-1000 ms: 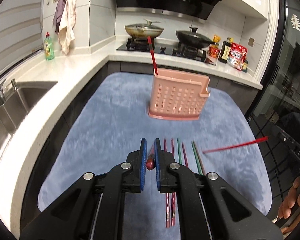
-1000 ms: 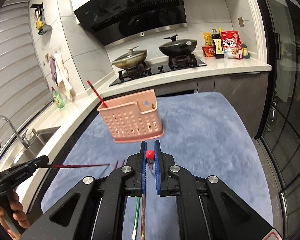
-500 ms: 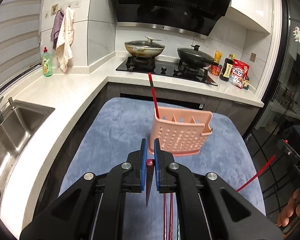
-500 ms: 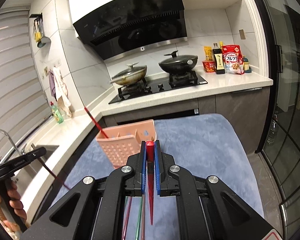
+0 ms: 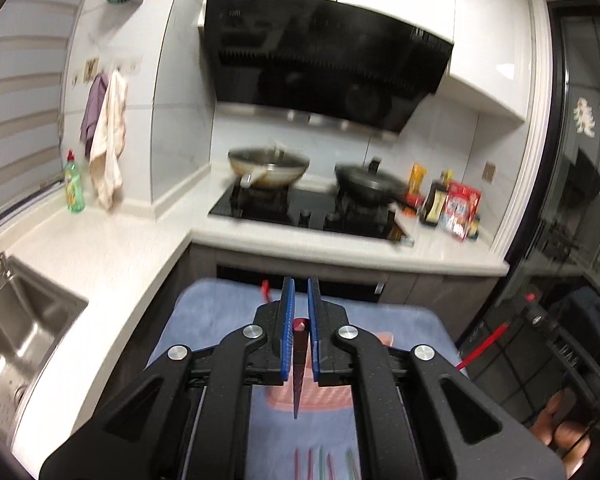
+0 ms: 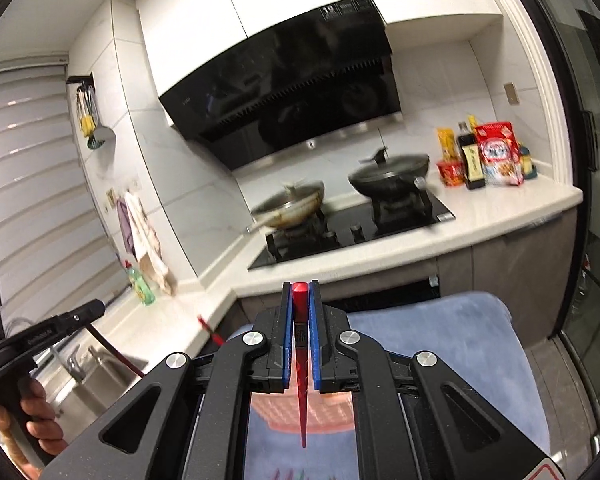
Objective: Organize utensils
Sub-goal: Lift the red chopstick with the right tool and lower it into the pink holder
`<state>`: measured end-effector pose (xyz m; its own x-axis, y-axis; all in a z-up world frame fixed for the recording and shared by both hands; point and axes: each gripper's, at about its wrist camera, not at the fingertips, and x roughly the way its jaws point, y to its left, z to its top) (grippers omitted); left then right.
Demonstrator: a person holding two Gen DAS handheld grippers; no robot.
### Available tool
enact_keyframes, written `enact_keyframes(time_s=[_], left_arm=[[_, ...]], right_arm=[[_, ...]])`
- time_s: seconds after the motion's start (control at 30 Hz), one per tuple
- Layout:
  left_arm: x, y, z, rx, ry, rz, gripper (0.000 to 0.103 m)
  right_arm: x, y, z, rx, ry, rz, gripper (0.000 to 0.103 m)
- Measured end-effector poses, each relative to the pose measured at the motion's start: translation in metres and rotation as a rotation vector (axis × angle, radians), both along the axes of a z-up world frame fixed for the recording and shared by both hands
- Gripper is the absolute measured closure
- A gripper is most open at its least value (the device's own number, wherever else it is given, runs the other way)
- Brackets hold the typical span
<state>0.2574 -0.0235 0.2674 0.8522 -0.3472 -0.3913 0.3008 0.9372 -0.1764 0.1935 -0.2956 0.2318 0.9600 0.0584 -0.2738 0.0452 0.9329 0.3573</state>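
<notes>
Change since the earlier frames: both hand-held grippers stand higher; the pink basket point(image 5: 308, 400), formerly ahead on the blue mat point(image 5: 220, 320), now sits low, mostly hidden behind the jaws, with loose chopsticks point(image 5: 320, 460) on the mat nearer the cameras.

Left hand-held gripper point(image 5: 300, 300): jaws narrow, clamped on a dark red chopstick point(image 5: 299, 368). Long axis near vertical, butt end up between the pads, tip down over the basket.

Right hand-held gripper point(image 6: 300, 300): jaws narrow, clamped on a bright red chopstick point(image 6: 301, 392). Same attitude, square butt at the jaw tips, point hanging over the basket point(image 6: 300, 412).

One chopstick point(image 5: 265, 289) already stands in the basket, leaning.

Handling note, as judgement: keep each stick upright, line its tip over a compartment, lower until the tip passes the rim, then open the jaws. One stick at a time avoids the two crossing. Motion blur hides which compartment lies beneath.
</notes>
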Motion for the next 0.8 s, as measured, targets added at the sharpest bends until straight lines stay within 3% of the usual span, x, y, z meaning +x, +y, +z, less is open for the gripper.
enact_keyframes(time_s=[0.17, 0.4, 0.8], left_arm=[[0.026, -0.009, 0.024, -0.029, -0.078, 0.022, 0.097], [0.062, -0.024, 0.023, -0.032, -0.118, 0.04, 0.097], [0.096, -0.026, -0.033, -0.008, -0.029, 0.052, 0.096]], right_arm=[[0.04, -0.001, 0.014, 0.023, -0.045, -0.004, 0.096], [0.081, 0.002, 0.008, 0.017, -0.032, -0.006, 0.096], [0.111, 0.002, -0.047, 0.001, 0.093, -0.007, 0.096]])
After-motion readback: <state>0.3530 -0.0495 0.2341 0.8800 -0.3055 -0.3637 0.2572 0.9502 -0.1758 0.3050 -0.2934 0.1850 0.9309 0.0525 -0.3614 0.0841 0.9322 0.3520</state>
